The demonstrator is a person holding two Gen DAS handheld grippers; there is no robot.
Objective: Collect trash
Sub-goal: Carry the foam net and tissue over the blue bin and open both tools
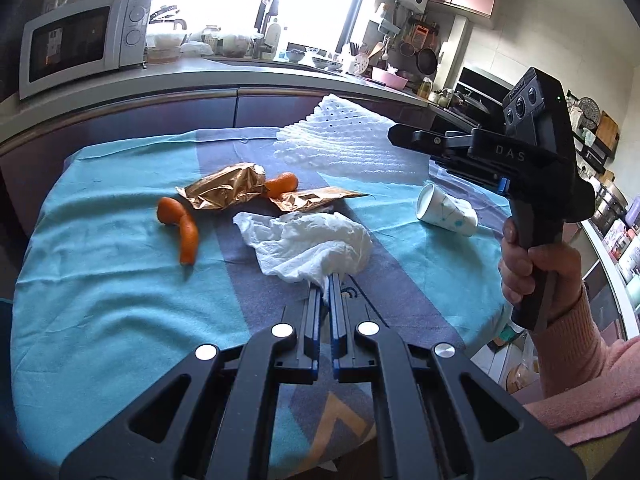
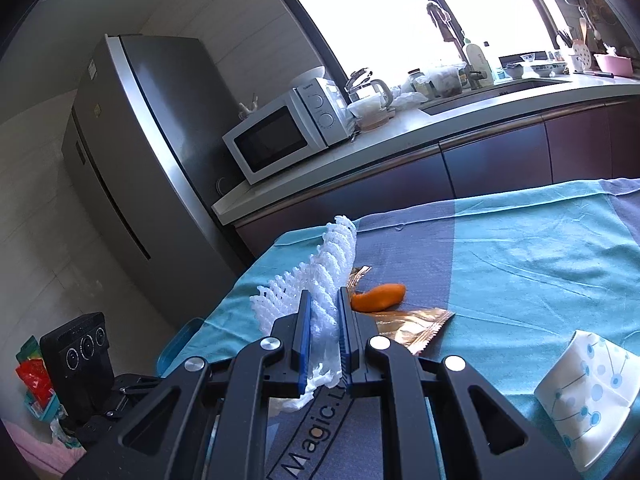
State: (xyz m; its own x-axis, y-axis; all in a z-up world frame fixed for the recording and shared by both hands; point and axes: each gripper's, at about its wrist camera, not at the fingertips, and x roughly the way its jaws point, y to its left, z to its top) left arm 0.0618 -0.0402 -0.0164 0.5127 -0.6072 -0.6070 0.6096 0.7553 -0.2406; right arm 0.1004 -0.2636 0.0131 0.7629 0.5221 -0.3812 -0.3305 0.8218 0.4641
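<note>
My left gripper point(image 1: 328, 280) is shut on a crumpled white paper towel point(image 1: 312, 242) in the middle of the table. My right gripper point(image 2: 323, 298) is shut on a white foam net point(image 2: 320, 276) and holds it above the table; the net also shows in the left wrist view point(image 1: 344, 136), with the right gripper point(image 1: 394, 134) at its right edge. Two orange peel pieces point(image 1: 182, 226) point(image 1: 284, 184), two gold foil wrappers point(image 1: 228, 190) point(image 1: 316, 198) and a tipped paper cup point(image 1: 446, 210) lie on the teal and grey cloth point(image 1: 100, 280). The cup point(image 2: 588, 392), a peel point(image 2: 380, 297) and a wrapper point(image 2: 408, 326) show in the right wrist view.
A kitchen counter point(image 1: 224, 74) with a microwave point(image 1: 86, 42) and sink runs behind the table. A grey fridge point(image 2: 132, 148) stands to the left. Shelves point(image 1: 616, 240) with jars are at the right.
</note>
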